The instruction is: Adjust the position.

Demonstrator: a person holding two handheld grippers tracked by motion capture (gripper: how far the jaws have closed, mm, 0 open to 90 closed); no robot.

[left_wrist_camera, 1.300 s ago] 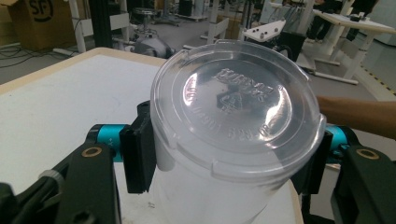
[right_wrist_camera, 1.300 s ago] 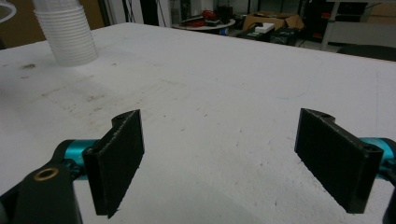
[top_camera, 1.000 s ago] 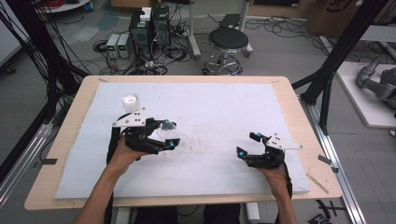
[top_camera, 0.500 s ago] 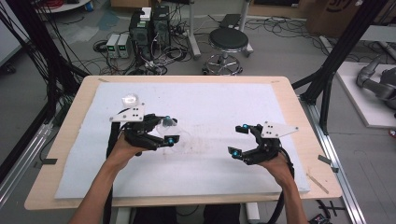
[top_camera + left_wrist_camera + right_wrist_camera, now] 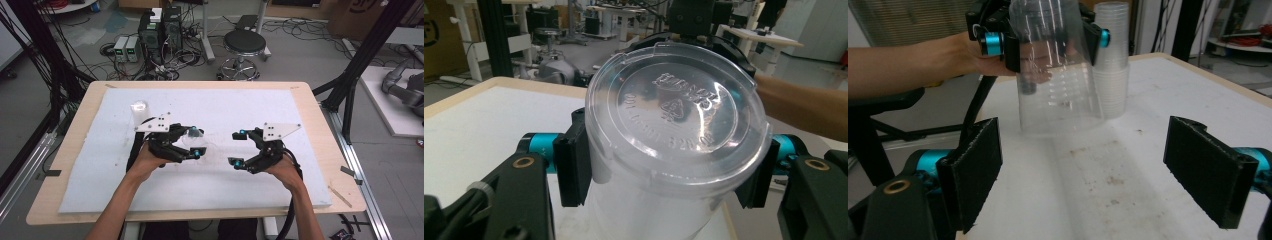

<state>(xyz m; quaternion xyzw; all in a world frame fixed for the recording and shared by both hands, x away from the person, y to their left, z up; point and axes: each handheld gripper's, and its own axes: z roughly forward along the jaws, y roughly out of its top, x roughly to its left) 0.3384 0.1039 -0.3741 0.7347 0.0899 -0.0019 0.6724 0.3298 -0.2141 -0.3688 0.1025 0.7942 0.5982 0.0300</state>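
Nearest you, your right gripper [image 5: 239,148] sits just right of the clear plastic cup [image 5: 192,136], its jaws spread wide with nothing between them; in the right gripper view the two black pads [image 5: 974,165] frame bare white mat, aimed toward the cup as if lined up to take it or steady it. The cup itself is pinched in your left gripper [image 5: 195,143], lifted off the white foam mat [image 5: 100,165] and turned roughly upside down, base toward that gripper's camera, so the left gripper view looks straight at its embossed bottom [image 5: 674,107]. The pads [image 5: 572,160] press on opposite sides of the wall just below the base, probably because the cup is stiffer there and less likely to buckle than near the rim. From the right gripper view the cup [image 5: 1058,70] hangs mouth-down and tilted above the mat, which suits a handover: its wide open end faces your free gripper. Beyond the cup stands a stack of clear cups [image 5: 1112,60], upright on the mat, and in the high view that stack [image 5: 140,110] lies to the cup's far left, well apart, likely the supply this cup belongs with
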